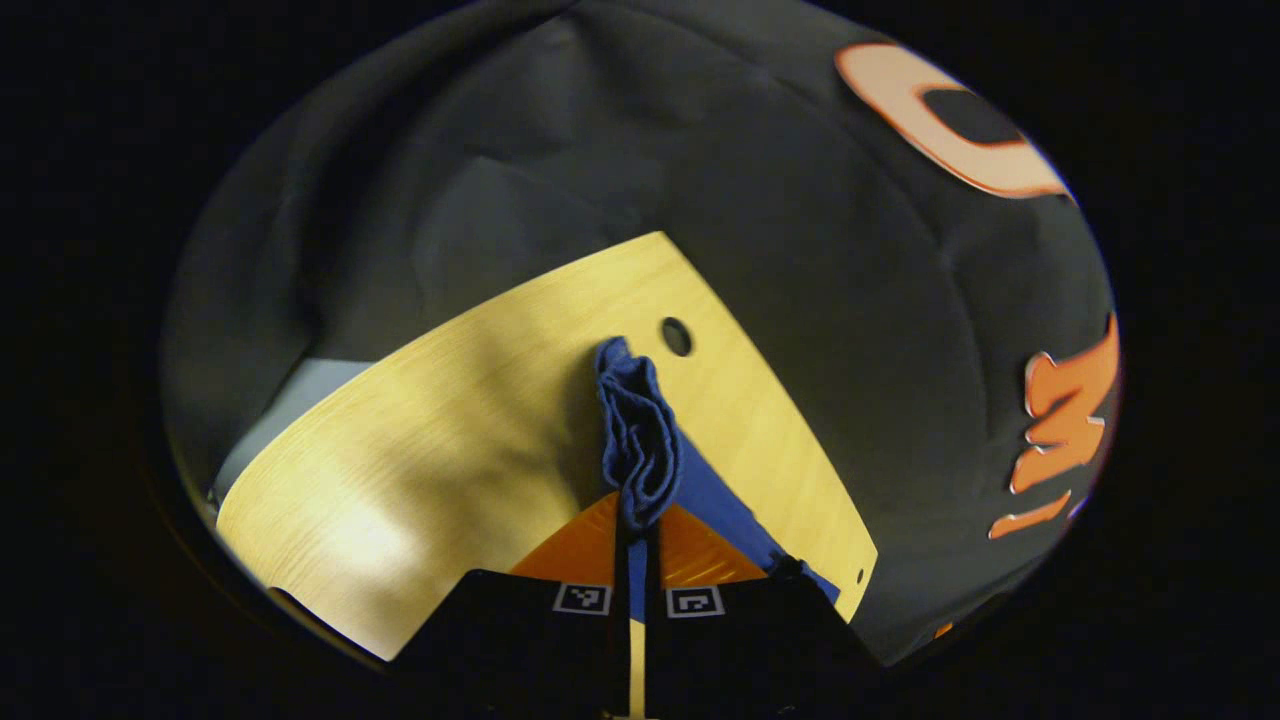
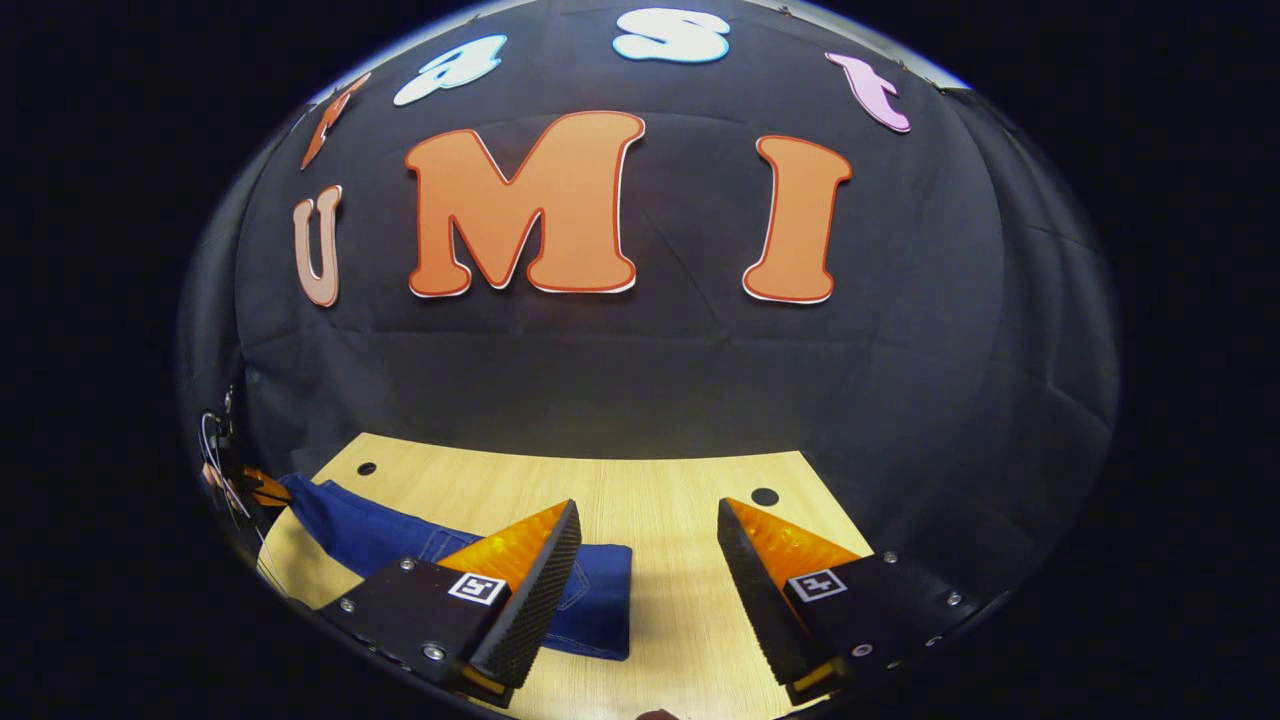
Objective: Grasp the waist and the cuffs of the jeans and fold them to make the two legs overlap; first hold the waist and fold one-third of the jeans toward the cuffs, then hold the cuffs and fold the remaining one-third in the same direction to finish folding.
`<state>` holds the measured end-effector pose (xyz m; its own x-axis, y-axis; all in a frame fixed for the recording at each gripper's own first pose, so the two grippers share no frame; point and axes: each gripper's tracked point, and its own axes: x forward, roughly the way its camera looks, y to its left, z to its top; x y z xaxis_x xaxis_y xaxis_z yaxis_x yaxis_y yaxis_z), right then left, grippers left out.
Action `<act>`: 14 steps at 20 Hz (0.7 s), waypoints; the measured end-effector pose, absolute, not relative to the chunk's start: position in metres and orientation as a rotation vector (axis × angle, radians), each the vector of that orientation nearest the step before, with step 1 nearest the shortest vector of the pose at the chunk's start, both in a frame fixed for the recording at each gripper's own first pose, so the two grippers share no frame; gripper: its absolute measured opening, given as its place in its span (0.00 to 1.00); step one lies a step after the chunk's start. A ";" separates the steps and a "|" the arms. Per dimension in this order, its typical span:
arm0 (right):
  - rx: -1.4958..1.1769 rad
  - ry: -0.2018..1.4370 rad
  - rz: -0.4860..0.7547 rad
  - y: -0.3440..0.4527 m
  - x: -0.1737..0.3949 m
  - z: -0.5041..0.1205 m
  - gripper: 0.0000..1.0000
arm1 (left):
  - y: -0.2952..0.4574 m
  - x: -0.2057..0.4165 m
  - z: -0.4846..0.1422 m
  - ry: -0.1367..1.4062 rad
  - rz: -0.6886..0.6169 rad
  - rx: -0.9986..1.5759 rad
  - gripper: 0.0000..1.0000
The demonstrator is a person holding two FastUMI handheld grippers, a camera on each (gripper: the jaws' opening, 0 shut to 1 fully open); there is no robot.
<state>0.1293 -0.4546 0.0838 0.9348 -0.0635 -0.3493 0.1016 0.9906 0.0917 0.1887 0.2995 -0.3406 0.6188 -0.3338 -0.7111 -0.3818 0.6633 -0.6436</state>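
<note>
The blue jeans lie stretched along the wooden table, running from the far left toward the middle. Their near end, with seams and stitching, lies flat just behind one finger of my right gripper. That gripper hovers open above the table with nothing between its fingers. In the left gripper view, a bunched end of the jeans rises from my left gripper, whose fingers are shut on it. The left gripper also appears small at the far left, at the jeans' other end.
The table has small round holes near its back corners. Black cloth walls close in behind and beside it. Bare wood lies to the right of the jeans, under my right gripper.
</note>
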 end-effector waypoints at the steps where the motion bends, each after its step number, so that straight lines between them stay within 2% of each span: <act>1: 0.106 0.347 -0.075 -0.457 0.131 0.086 0.87 | 0.281 0.194 -0.324 0.910 -0.010 -0.841 0.06; 2: 0.103 0.340 -0.071 -0.462 0.132 0.087 0.87 | 0.268 0.194 -0.309 0.884 -0.037 -0.796 0.06; 3: 0.106 0.335 -0.062 -0.467 0.133 0.088 0.92 | 0.245 0.196 -0.296 0.871 -0.065 -0.752 0.06; 4: 0.110 0.334 -0.058 -0.472 0.134 0.089 0.87 | 0.221 0.196 -0.281 0.854 -0.090 -0.721 0.06; 11: 0.160 0.288 -0.065 -0.522 0.130 0.091 0.87 | 0.048 0.192 -0.163 0.754 -0.376 -0.572 0.06; 14: 0.193 0.284 -0.065 -0.540 0.123 0.085 0.87 | -0.044 0.183 -0.133 0.747 -0.514 -0.535 0.06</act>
